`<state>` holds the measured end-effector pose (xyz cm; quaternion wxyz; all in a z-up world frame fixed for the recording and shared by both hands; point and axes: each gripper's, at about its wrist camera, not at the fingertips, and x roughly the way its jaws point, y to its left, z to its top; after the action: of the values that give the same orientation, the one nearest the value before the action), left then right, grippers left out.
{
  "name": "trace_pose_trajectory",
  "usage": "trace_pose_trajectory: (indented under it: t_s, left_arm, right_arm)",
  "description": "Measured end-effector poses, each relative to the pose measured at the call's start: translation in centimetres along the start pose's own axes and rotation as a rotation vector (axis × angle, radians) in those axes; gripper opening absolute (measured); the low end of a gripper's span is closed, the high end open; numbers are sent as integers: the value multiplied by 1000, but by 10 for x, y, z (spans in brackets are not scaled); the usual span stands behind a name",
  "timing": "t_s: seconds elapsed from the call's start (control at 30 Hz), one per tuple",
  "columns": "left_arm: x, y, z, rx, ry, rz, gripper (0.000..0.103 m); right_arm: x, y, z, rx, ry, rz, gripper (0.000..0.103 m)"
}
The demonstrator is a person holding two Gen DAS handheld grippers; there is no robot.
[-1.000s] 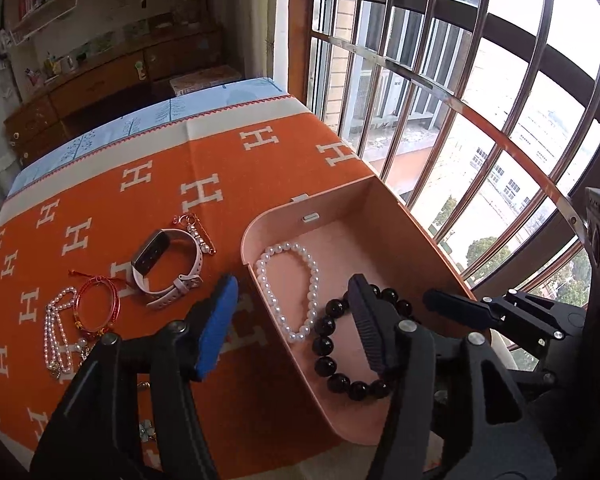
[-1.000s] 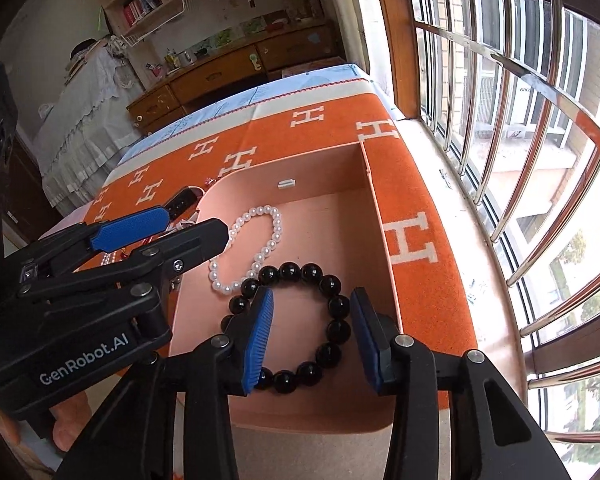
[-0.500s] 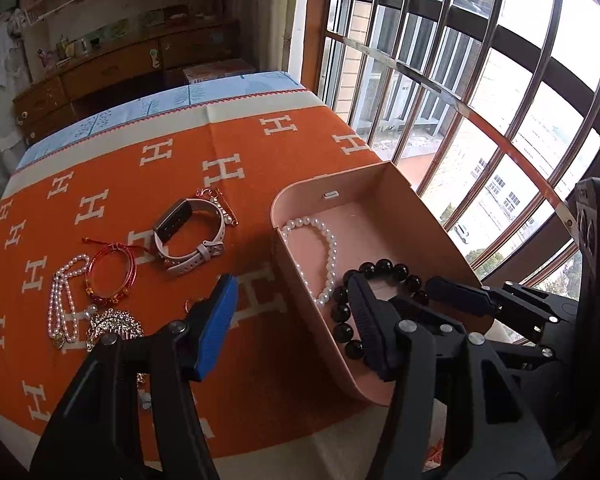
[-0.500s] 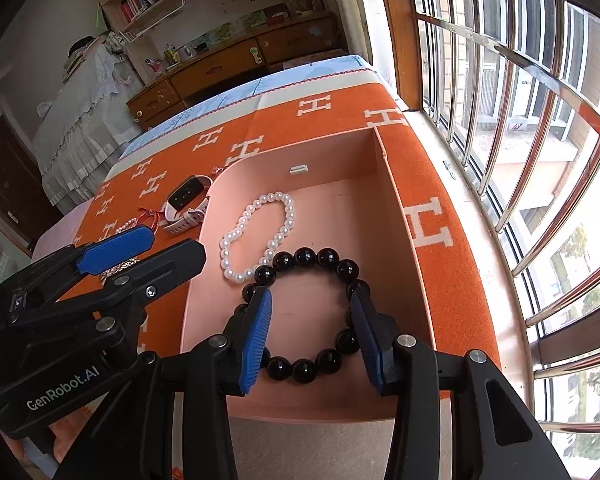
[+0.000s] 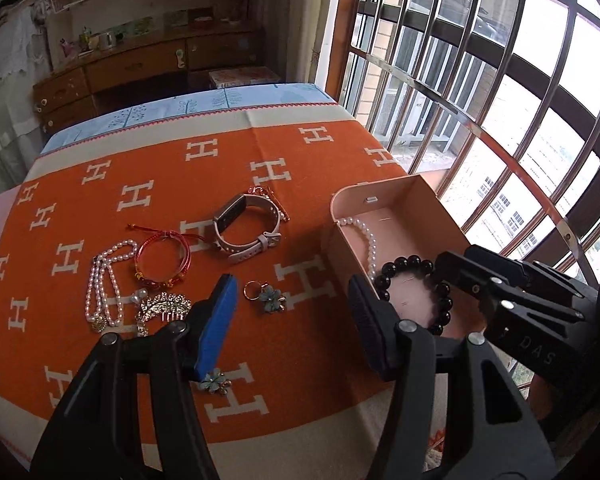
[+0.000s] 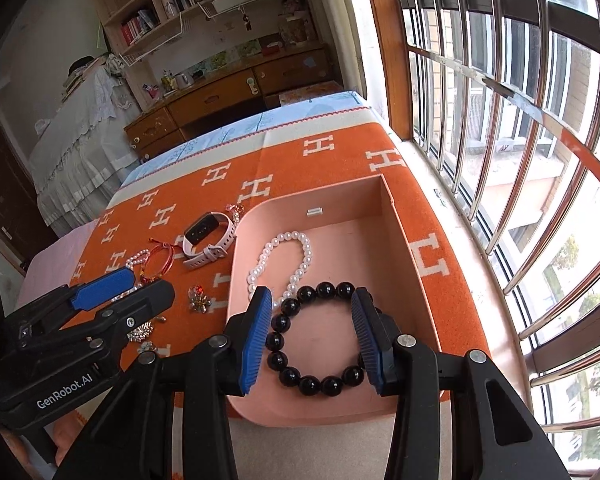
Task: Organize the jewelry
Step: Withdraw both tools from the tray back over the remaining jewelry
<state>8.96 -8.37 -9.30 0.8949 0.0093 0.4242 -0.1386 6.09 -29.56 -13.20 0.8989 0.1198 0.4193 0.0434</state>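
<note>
Both pairs of jaws stand wide apart, holding nothing; right gripper (image 6: pixel 312 334) straddles the black bead bracelet (image 6: pixel 314 340) lying in the pink open box (image 6: pixel 404 236) beside a white pearl bracelet (image 6: pixel 282 258); left gripper (image 5: pixel 296 320) is nearer the blue flower ring (image 5: pixel 266 294), just ahead on the orange H-patterned blanket (image 5: pixel 160 168); barred window to the right.

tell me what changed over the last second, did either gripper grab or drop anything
Nothing was grabbed or dropped. The left gripper drew back and swung left, from over the pink box to above the orange cloth. The right gripper also pulled back a little, open and empty above the black bead bracelet. That bracelet and the white pearl bracelet stayed in the box; the watch stayed on the cloth.
</note>
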Motion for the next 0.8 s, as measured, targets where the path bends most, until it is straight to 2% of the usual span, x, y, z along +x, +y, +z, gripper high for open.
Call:
trace_pose_trajectory:
  t_s: [0.1, 0.3, 0.43, 0.57, 0.63, 0.8]
  left_arm:
    - [-8, 21, -1, -22, -3, 52, 55]
    - [-37, 89, 0, -116, -38, 143, 55]
    - [-52, 132, 1, -158, -32, 218, 55]
    - [-57, 164, 2, -180, -1, 246, 55]
    - [-52, 178, 3, -192, 35, 233, 55]
    - [-15, 215, -1, -306, 169, 113, 55]
  right_arm:
    - [-11, 13, 5, -18, -47, -10, 42]
    - [-17, 47, 13, -97, -69, -33, 42]
    - [-19, 71, 19, -149, -83, -43, 42]
    - [-20, 92, 26, -186, -91, -30, 42]
    - [-19, 102, 30, -200, -87, -22, 42]
    - [-3, 122, 43, -192, -19, 49, 42]
